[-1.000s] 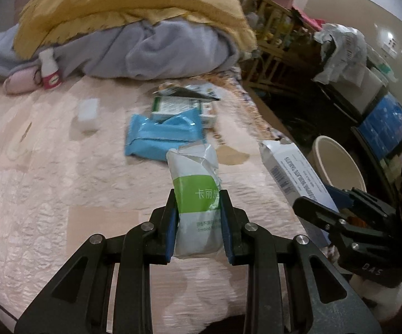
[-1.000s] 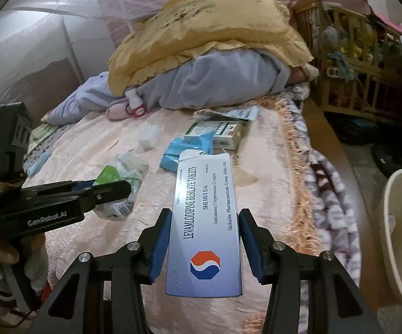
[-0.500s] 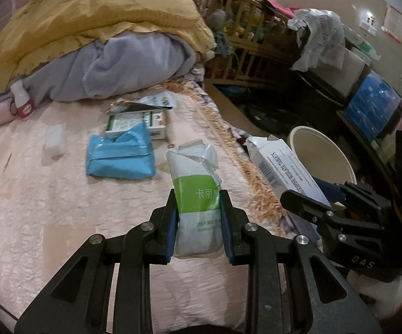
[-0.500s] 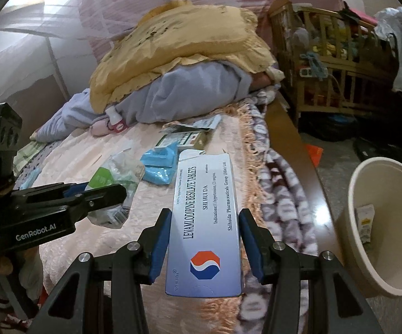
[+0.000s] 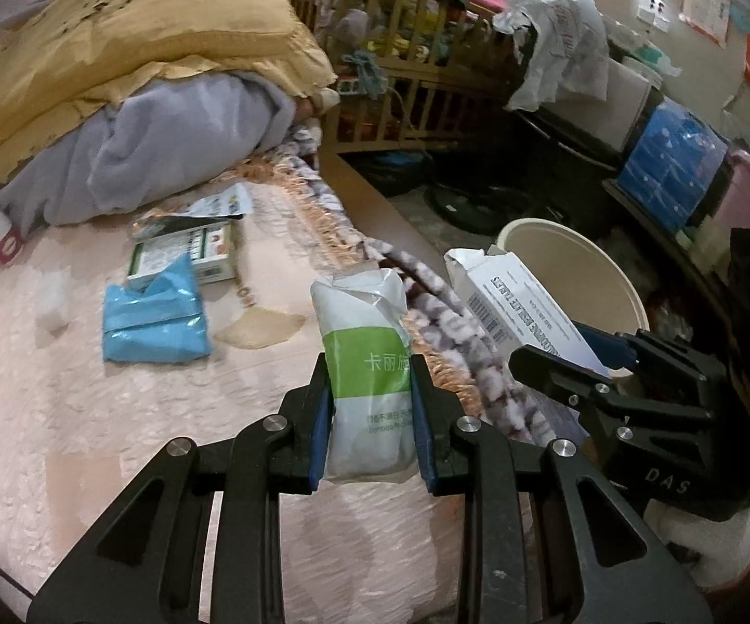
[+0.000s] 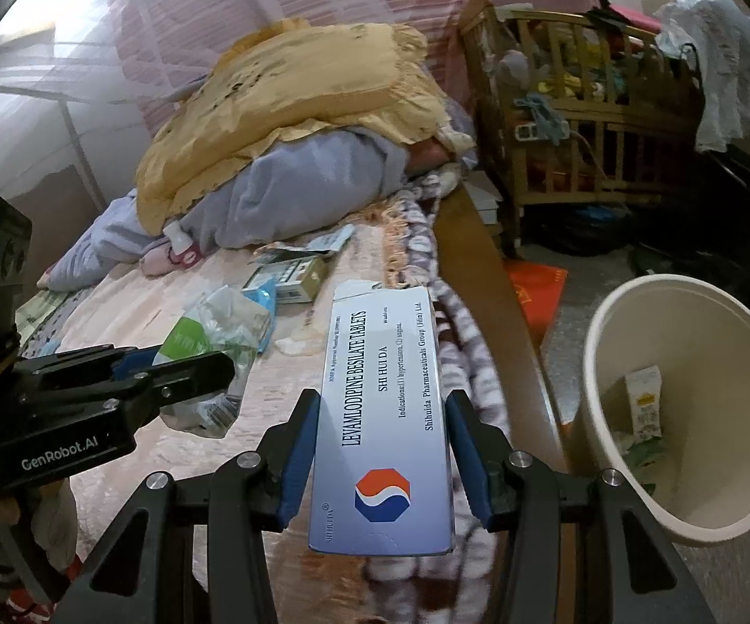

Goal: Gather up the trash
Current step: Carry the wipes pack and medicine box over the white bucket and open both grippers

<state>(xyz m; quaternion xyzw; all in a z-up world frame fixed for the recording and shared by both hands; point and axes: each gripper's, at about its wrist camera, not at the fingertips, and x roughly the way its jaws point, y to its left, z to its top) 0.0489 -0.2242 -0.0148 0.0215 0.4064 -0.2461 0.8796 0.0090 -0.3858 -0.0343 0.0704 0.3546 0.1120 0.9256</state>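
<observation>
Both hands have swung from mid-bed toward the cream plastic bin point(image 6: 686, 416) off the bed's edge: the left gripper point(image 5: 369, 405) is clamped on a green-and-white tissue wrapper point(image 5: 364, 364), the right gripper point(image 6: 382, 447) on a white tablet carton point(image 6: 382, 405) (one carton already binned; a blue pouch point(image 5: 154, 314) and green box point(image 5: 187, 255) remain).

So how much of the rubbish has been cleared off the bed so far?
Some is done: a small carton already lies in the cream bin. In hand: the left gripper clamps a tissue pack, the right gripper a tablet box. Left: the blue wrapper and green box.
</observation>
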